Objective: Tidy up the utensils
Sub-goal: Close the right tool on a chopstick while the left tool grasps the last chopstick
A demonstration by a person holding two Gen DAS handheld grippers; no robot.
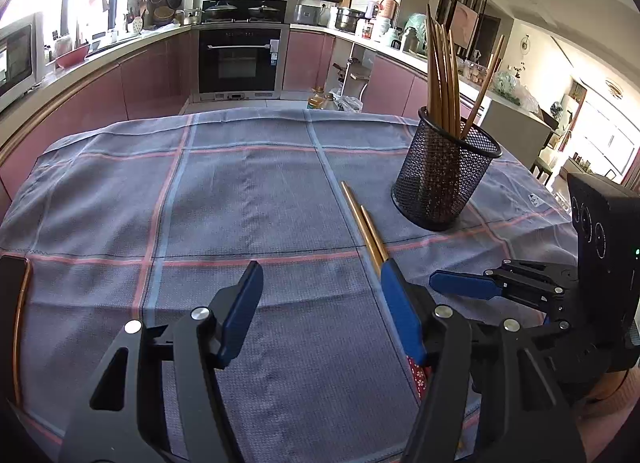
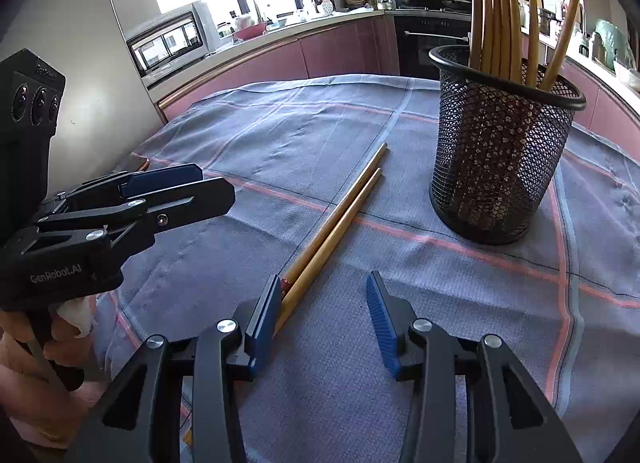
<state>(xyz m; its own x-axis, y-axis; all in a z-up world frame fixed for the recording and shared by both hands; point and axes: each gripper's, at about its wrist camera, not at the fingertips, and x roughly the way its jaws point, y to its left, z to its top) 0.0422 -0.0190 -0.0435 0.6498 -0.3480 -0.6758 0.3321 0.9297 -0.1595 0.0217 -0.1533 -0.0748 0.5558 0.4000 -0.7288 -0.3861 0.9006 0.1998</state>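
Kitchen tabletop (image 1: 248,191): two loose chopsticks (image 2: 340,219) lie beside the mesh holder (image 2: 500,167), both hand-held grippers, left (image 1: 320,303) and right (image 2: 324,311), open, empty, apparently ready to collect them.

Both wrist views look down close, sharing chopsticks (image 1: 365,229) and mesh holder (image 2: 500,159).

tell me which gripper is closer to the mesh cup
Right. The right gripper sits just in front of the mesh cup, slightly to its left; the left gripper is farther over, past the two loose chopsticks.

Two wooden chopsticks (image 2: 340,219) flat beside upright mesh holder (image 2: 500,143).
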